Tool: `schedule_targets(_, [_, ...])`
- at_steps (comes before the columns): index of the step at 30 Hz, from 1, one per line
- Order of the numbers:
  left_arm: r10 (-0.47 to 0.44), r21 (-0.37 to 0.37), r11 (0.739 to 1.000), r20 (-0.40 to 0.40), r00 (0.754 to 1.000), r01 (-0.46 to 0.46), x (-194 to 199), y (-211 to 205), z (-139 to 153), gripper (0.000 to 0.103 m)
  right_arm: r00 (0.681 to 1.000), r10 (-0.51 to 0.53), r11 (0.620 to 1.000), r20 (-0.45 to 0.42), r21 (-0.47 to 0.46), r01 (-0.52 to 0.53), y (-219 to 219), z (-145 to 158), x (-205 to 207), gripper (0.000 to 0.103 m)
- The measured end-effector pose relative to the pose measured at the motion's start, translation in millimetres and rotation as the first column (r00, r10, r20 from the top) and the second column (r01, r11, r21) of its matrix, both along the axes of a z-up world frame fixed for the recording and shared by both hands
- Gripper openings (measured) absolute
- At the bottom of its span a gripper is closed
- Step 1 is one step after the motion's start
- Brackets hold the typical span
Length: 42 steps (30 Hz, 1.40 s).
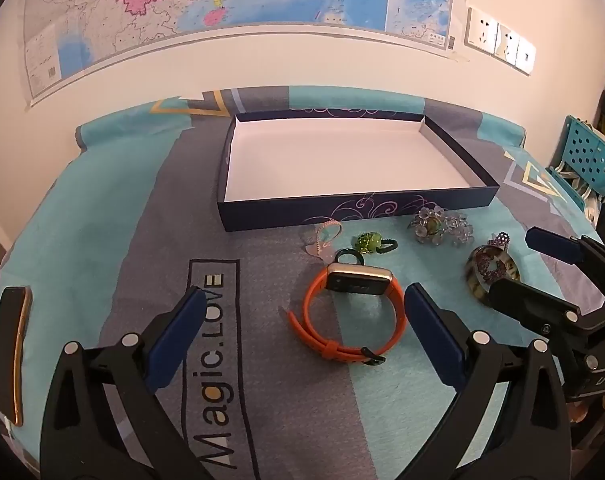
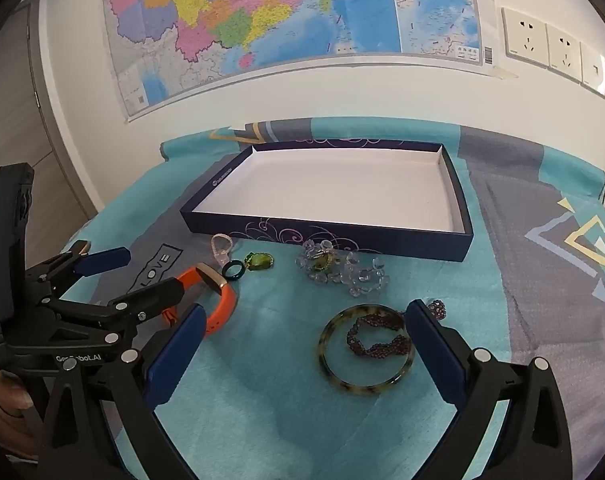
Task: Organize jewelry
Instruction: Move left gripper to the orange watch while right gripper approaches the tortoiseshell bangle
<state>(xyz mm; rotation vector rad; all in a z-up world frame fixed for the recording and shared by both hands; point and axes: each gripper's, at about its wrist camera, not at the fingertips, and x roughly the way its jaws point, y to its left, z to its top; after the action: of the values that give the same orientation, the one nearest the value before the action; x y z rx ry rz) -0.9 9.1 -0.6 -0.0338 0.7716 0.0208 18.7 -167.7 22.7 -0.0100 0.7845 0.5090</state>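
Left wrist view: the left gripper (image 1: pixel 302 308) has its jaws wide apart and empty, tilted down over an orange watch (image 1: pixel 352 312) lying on the patterned cloth (image 1: pixel 102 240) of the counter. Beyond it, toward the wall edge, sits a shallow dark box (image 1: pixel 354 210) with a white, bare floor.

Right wrist view: the right gripper (image 2: pixel 304 330) also has its jaws spread wide, holding nothing. A mottled bangle (image 2: pixel 330 372) lies between the finger ends, a purple bead strand (image 2: pixel 376 344) inside it. A clear bead bracelet (image 2: pixel 342 270), dark ring (image 2: pixel 233 270) and green pendant (image 2: pixel 258 261) lie just before the box's near wall.
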Motion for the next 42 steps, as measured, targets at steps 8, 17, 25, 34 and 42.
schedule_targets(8, [-0.002, 0.003, 1.0, -0.002, 1.0, 0.002, -0.6, -3.0, -3.8, 0.097, 1.0, 0.012, 1.0, -0.015, -0.001, -0.012, 1.2, -0.8, 1.6, 0.097])
schedule_targets(17, [0.0, 0.0, 1.0, -0.004, 1.0, 0.0, -1.2, -2.7, -5.1, 0.097, 1.0, 0.015, 1.0, -0.02, -0.003, -0.015, 2.6, -3.3, 1.4, 0.097])
schedule_targets(25, [-0.002, 0.001, 1.0, -0.007, 1.0, 0.002, -0.6, -3.8, -6.0, 0.097, 1.0, 0.012, 1.0, -0.026, -0.007, -0.013, 2.1, -5.8, 1.3, 0.097])
schedule_targets(34, [-0.003, 0.001, 1.0, -0.012, 1.0, 0.003, 0.3, -5.6, -8.0, 0.097, 1.0, 0.011, 1.0, -0.027, -0.005, -0.011, 1.6, -5.3, 1.6, 0.097])
schedule_targets(42, [-0.006, 0.001, 1.0, -0.011, 1.0, 0.006, -0.2, -6.1, -9.3, 0.097, 1.0, 0.009, 1.0, -0.029, 0.002, -0.009, 0.4, -4.8, 1.9, 0.097])
